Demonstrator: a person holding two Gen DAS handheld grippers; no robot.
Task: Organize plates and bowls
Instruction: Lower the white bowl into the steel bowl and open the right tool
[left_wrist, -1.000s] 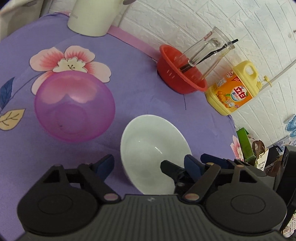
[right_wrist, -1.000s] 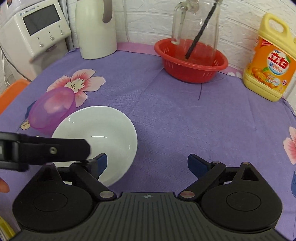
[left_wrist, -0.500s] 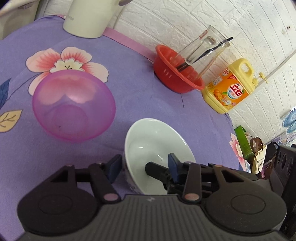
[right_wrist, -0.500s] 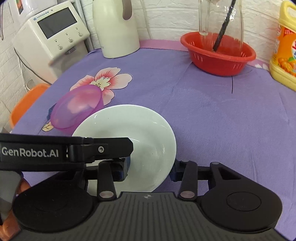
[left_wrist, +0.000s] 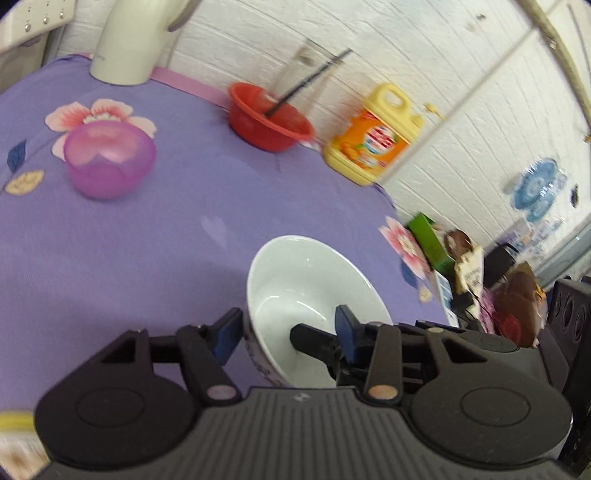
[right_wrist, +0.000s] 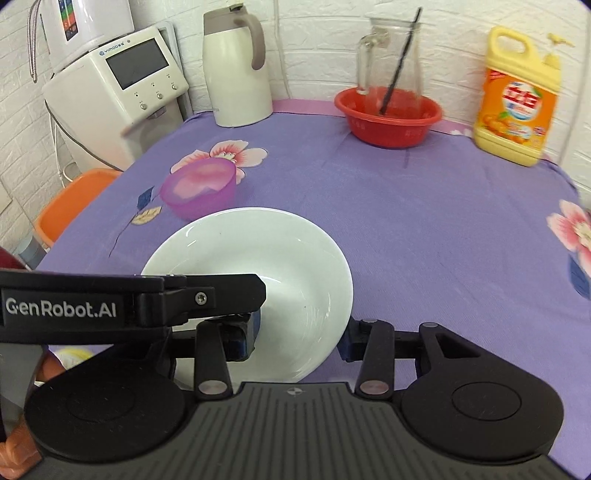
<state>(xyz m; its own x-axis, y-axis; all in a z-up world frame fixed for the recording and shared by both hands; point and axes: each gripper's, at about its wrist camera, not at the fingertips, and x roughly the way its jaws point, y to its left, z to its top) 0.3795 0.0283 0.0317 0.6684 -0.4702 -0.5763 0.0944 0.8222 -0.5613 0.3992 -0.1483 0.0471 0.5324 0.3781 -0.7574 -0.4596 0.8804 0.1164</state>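
Lifted since half a second ago, the white bowl (right_wrist: 258, 273) now hangs above the purple cloth (right_wrist: 424, 221), and the pink bowl (right_wrist: 199, 192) looks smaller and farther off in both views, at 11 o'clock from the white one. Both grippers are clamped on the white bowl's rim at once. From the left wrist, the left gripper (left_wrist: 288, 332) has one blue pad outside the bowl's wall at 9 o'clock and the other inside (left_wrist: 345, 328), the wall pinched between them; a patterned outer side of the bowl shows here only. From the right wrist, the right gripper (right_wrist: 299, 339) grips the near right rim, one pad inside, one outside at 3 o'clock, and the left gripper's black finger, lettered GenRobot.AI, crosses the bowl from 9 o'clock. Only the right view shows the white machine (right_wrist: 118, 85) and orange stool (right_wrist: 70, 203) at the far left. Only the left view shows the cluttered packets (left_wrist: 465, 266) past the table's edge at 3 o'clock. Both show the kettle (right_wrist: 236, 70), red basket (right_wrist: 388, 118) with glass jug (right_wrist: 391, 51), and yellow bottle (right_wrist: 517, 99).
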